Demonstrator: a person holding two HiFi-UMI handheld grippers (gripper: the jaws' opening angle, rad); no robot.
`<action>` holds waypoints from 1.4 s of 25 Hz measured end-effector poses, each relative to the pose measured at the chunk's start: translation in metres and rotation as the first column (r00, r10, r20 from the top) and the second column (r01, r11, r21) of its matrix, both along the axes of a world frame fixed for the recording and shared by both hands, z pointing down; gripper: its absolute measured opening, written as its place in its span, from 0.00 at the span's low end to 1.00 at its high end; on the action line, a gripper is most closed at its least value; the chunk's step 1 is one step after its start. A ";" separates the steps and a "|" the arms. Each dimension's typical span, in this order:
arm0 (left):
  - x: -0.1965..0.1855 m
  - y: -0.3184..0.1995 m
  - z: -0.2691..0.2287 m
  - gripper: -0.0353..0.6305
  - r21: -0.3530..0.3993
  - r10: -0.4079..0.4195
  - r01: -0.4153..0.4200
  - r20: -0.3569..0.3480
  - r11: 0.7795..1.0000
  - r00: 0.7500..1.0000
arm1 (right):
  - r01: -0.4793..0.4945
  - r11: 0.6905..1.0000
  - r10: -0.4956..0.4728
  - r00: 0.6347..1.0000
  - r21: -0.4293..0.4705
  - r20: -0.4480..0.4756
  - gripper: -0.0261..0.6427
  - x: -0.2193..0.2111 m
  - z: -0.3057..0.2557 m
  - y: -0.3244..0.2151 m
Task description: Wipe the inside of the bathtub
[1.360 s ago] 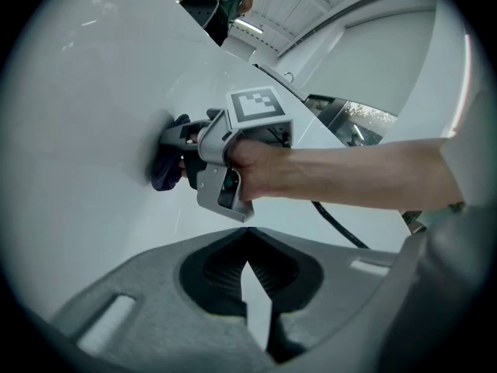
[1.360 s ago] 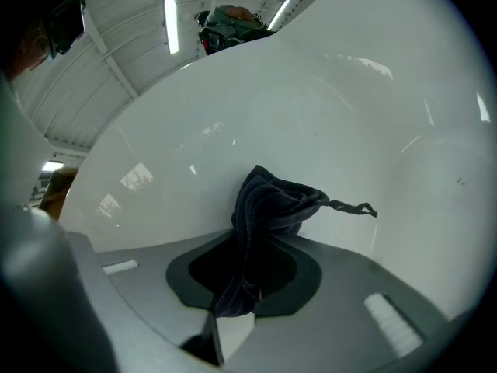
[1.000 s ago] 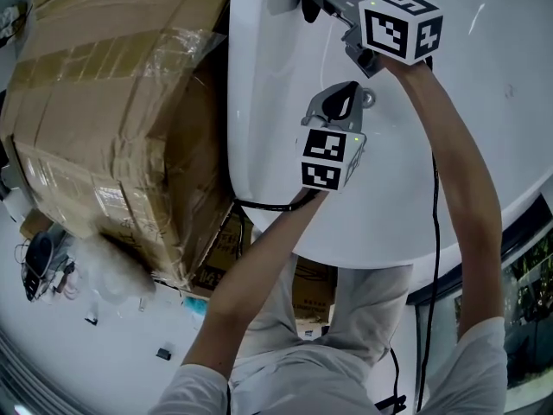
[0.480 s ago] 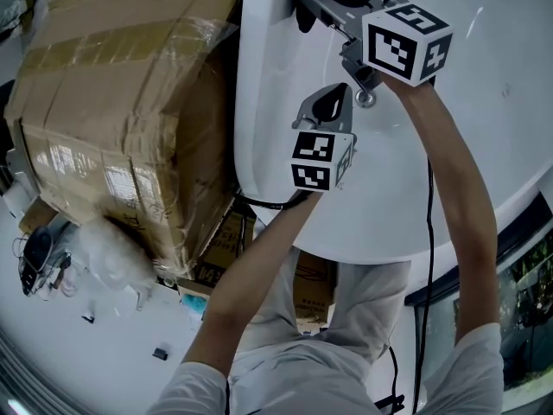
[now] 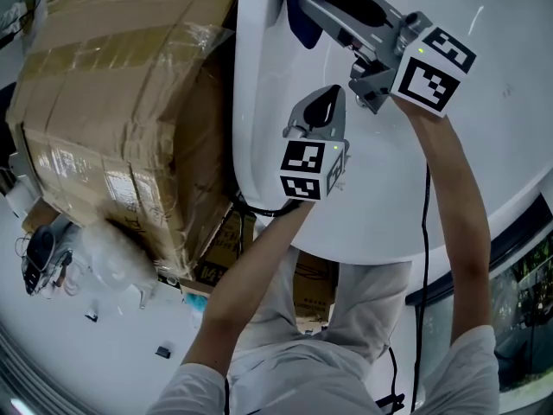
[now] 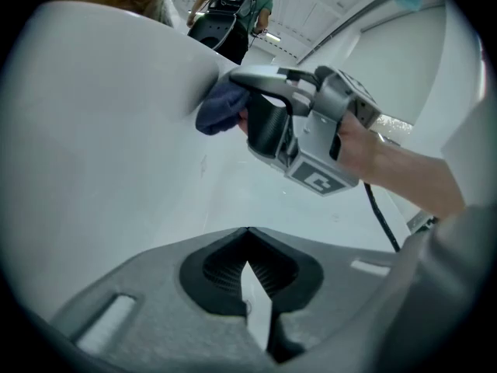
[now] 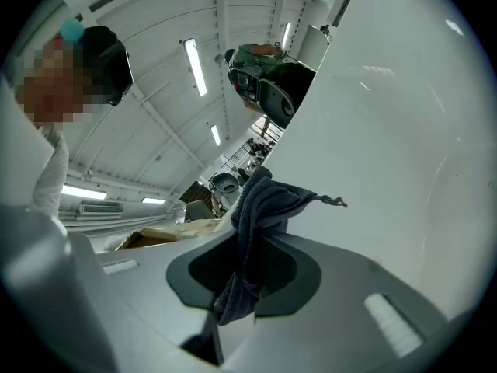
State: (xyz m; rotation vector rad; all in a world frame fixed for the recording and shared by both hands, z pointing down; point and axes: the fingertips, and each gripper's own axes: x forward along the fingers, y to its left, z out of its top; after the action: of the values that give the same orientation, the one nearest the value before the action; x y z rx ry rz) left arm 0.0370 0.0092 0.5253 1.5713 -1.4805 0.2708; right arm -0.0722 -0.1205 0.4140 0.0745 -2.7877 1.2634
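Cloth, dark blue, crumpled (image 7: 260, 208), pinched between jaws of right gripper (image 5: 307, 7), lying against inner wall of glossy white bathtub (image 5: 484, 128) just below rim. Since a second ago: right gripper turned, its marker cube swung rightward, more cloth showing. Left gripper (image 6: 252, 278) jaws pressed together, empty, near right one, shifted slightly down-left. Taped brown cardboard box (image 5: 112, 119) beside tub.

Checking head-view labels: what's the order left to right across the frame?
cardboard box → bathtub's left rim → left tool's marker cube → right tool's marker cube. Blue cloth skipped: it overlaps the rim.
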 end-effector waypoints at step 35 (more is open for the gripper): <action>-0.013 0.014 0.001 0.05 0.022 0.070 -0.069 -0.017 0.997 0.997 | -0.320 0.922 0.112 0.761 -0.219 -0.639 0.12 0.070 0.366 0.036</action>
State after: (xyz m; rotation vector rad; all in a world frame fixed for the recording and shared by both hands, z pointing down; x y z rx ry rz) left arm 0.0245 0.0229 0.5268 1.6400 -1.4210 0.2815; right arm -0.0023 -0.0842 0.7805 0.6853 -2.0274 1.3971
